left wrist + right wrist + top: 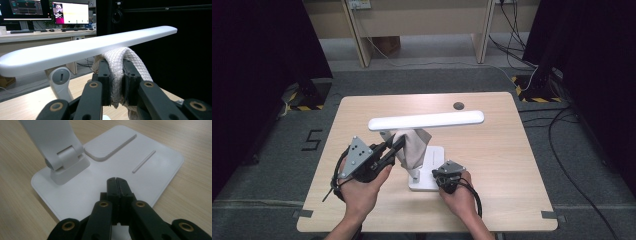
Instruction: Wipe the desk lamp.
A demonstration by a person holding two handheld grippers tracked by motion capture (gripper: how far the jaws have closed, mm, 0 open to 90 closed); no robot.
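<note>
A white desk lamp stands mid-table, its long light bar level above its flat base. My left gripper is shut on a beige waffle cloth, held up against the underside of the light bar. In the left gripper view the cloth is pinched between the two black jaws. My right gripper is shut with nothing in it, its closed tips pressed down on the lamp base beside the arm's hinge.
The wooden table has a dark round grommet at the back. Black cables trail on the floor at the right. A desk with monitors stands beyond the table.
</note>
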